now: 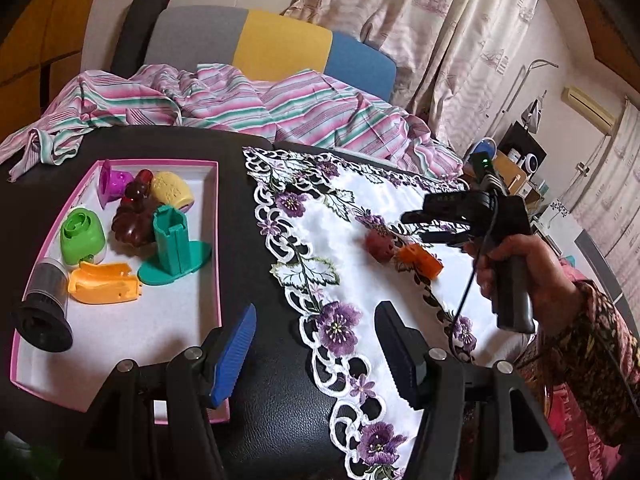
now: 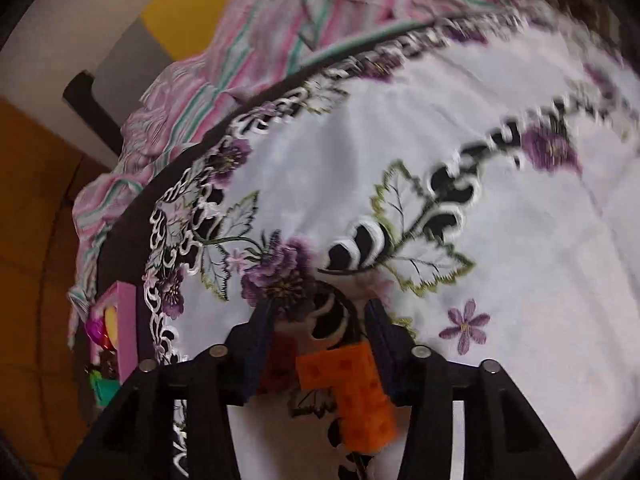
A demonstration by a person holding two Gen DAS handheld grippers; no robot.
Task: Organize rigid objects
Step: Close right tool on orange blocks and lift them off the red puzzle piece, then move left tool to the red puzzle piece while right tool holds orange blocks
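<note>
A pink-rimmed white tray (image 1: pixel 120 332) on the black table holds several plastic toys: a green piece (image 1: pixel 82 234), a teal stand (image 1: pixel 174 246), an orange piece (image 1: pixel 104 282), a yellow piece (image 1: pixel 172 190), a dark red piece (image 1: pixel 132 224) and a black cylinder (image 1: pixel 42 304). My left gripper (image 1: pixel 316 356) is open and empty beside the tray. On the embroidered cloth (image 1: pixel 360 204) lie a red toy (image 1: pixel 380 246) and an orange block (image 1: pixel 420 260). My right gripper (image 1: pixel 420 226) hovers just above them. In the right wrist view, my right gripper (image 2: pixel 320 320) is open with the orange block (image 2: pixel 352 384) between its fingers, against the right one.
A striped pink cloth (image 1: pixel 240 100) is heaped behind the table, in front of a grey, yellow and blue chair back (image 1: pixel 276 46). Curtains (image 1: pixel 440 40) hang behind. The tray's pink edge (image 2: pixel 124 320) shows at the left of the right wrist view.
</note>
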